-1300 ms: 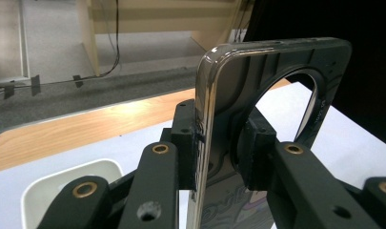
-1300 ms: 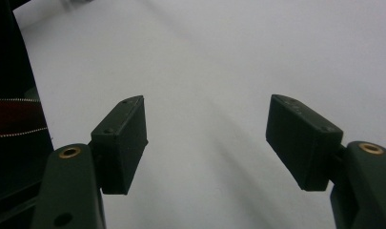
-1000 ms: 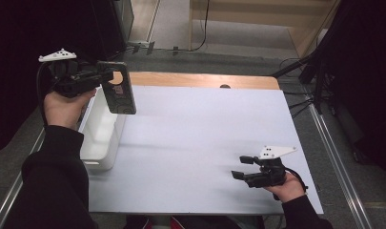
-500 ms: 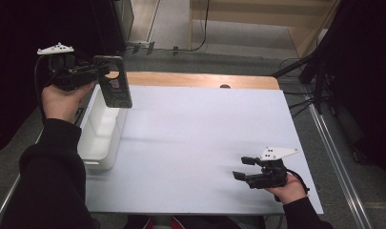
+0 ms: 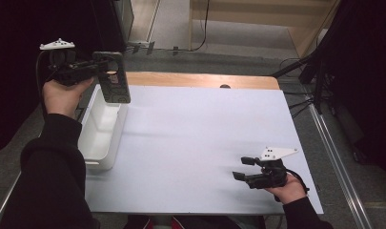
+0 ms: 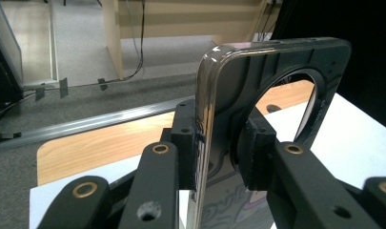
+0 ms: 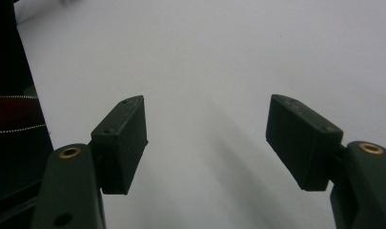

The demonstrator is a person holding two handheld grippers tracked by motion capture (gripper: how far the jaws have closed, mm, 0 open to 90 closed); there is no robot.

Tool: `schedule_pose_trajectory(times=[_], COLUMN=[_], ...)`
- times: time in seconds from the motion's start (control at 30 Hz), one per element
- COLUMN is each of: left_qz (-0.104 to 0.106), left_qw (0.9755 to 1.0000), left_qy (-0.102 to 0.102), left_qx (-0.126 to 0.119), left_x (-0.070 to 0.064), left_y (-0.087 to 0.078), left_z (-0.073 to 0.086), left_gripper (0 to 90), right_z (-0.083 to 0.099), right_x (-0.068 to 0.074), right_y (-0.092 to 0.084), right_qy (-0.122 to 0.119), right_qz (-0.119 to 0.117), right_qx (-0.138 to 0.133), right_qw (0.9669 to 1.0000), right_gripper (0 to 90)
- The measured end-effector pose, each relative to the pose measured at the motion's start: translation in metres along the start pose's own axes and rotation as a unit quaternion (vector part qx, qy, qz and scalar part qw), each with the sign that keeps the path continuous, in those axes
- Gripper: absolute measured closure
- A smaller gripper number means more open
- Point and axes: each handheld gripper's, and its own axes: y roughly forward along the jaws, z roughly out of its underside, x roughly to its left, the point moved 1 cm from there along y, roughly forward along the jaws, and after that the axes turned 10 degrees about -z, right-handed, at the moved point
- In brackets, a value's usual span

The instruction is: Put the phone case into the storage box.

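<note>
The left gripper (image 5: 97, 70) pinches a dark phone case (image 5: 113, 78) by its edge, one pad on each face, as the left gripper view shows with the case (image 6: 257, 95) standing upright between the jaws and its round camera cut-out just beyond the pads. In the high view the case hangs in the air above the far end of the white bin (image 5: 101, 129) at the table's (image 5: 200, 143) left edge. The right gripper (image 5: 242, 168) rests near the table's right front corner, jaws spread with nothing between them (image 7: 207, 138), well apart from the case.
</note>
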Motion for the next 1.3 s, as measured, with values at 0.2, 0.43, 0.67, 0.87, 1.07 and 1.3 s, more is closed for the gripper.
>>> schedule_pose_trajectory(times=[0.2, 0.43, 0.67, 0.87, 1.07, 1.3], left_qz=[-0.007, -0.019, -0.032, -0.044, -0.056, -0.068], left_qw=[0.9999, 0.9998, 0.9994, 0.9990, 0.9983, 0.9974], left_qy=[-0.007, -0.010, -0.009, -0.010, -0.018, -0.022], left_qx=[-0.002, 0.000, 0.003, 0.005, 0.005, 0.008], left_x=[0.008, 0.020, 0.028, 0.035, 0.045, 0.053], left_y=[0.005, 0.011, 0.016, 0.021, 0.026, 0.031], left_z=[-0.004, 0.000, 0.003, 0.006, 0.009, 0.013], left_gripper=[71.5, 71.5, 71.5, 71.5, 71.5, 71.5], right_z=[0.000, 0.000, 0.000, 0.000, 0.000, -0.001], right_x=[0.000, 0.000, 0.000, 0.000, 0.001, 0.000], right_y=[0.000, 0.000, 0.000, 0.000, 0.001, 0.003], right_qy=[0.000, -0.002, -0.001, -0.002, -0.003, -0.003], right_qz=[0.000, 0.001, 0.001, 0.001, -0.001, -0.011], right_qx=[0.000, -0.002, -0.001, -0.002, 0.000, -0.003], right_qw=[1.0000, 1.0000, 1.0000, 1.0000, 1.0000, 0.9999], right_gripper=[29.2, 29.2, 29.3, 29.3, 29.3, 29.3])
